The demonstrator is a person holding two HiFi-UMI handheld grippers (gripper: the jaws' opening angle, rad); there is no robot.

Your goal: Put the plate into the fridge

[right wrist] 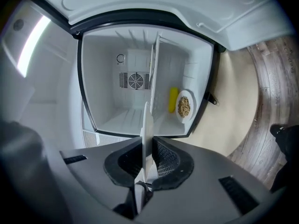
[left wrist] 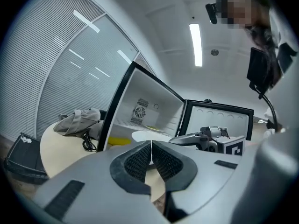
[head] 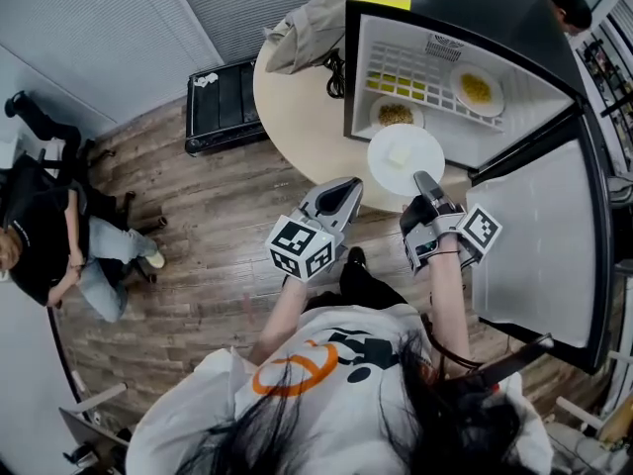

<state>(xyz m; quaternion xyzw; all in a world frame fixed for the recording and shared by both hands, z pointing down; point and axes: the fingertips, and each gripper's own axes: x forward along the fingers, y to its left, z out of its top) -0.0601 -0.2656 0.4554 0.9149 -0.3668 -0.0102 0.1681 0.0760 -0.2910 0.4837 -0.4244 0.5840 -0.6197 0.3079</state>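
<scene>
Two tools hang in front of a small black-cased fridge (head: 450, 6), which stands on a round beige bench (head: 295, 107) with its white-lined door (head: 534, 240) swung wide. The right tool (head: 423, 181) is clenched on the near rim of a round white plate (head: 425, 144). It holds the plate face up just at the mouth of the fridge, over the bench's edge and not yet inside (a small pale block lies on it, and I cannot tell what it is). In the right gripper view the plate shows edge-on, pinched between the pads (right wrist: 164, 158), with the fridge's open interior straight beyond.

The left tool (head: 348, 188) sits just beside the right one. Its jaws are pressed together with nothing between them.

Inside the fridge a white dish of yellow food (head: 476, 89) and a white dish of brownish food (head: 396, 114) rest on separate levels. A crumpled grey cloth (head: 307, 23) lies on the bench beside the fridge.
</scene>
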